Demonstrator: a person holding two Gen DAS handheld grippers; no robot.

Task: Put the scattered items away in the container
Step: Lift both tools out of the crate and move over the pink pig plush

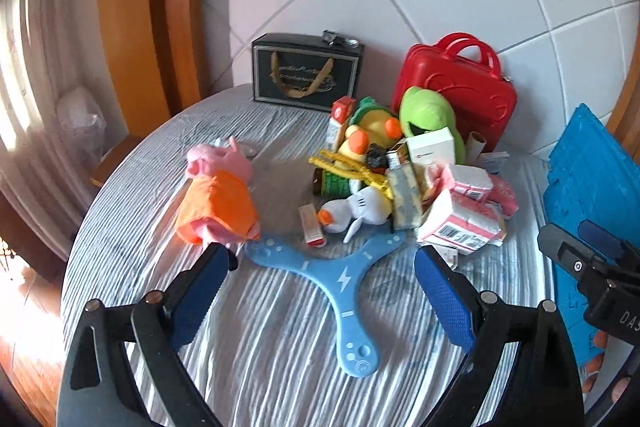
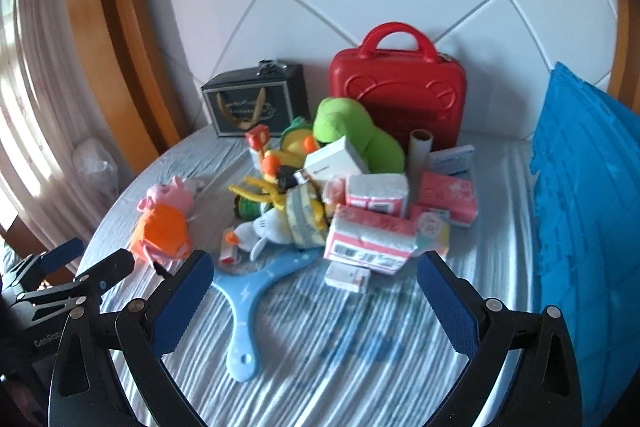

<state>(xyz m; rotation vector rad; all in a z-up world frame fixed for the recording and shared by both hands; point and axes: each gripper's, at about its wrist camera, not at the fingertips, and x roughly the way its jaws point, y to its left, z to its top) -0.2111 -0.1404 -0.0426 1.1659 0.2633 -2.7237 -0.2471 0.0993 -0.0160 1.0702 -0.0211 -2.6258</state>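
Above the striped cloth (image 1: pixel 280 327), both hand-held grippers (left (image 1: pixel 324 259), right (image 2: pixel 314 263)) gape wide, empty.

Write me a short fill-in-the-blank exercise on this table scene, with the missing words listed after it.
1. The pig plush wears a dress coloured ____.
2. The case with two handles by the wall is coloured ____.
3. The blue boomerang has ____ arms.
4. The jaws of the left gripper and the right gripper are both ____.

Missing words: orange; red; three; open

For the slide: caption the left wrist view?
Open left gripper above blue boomerang, facing toy pile beside blue crate.
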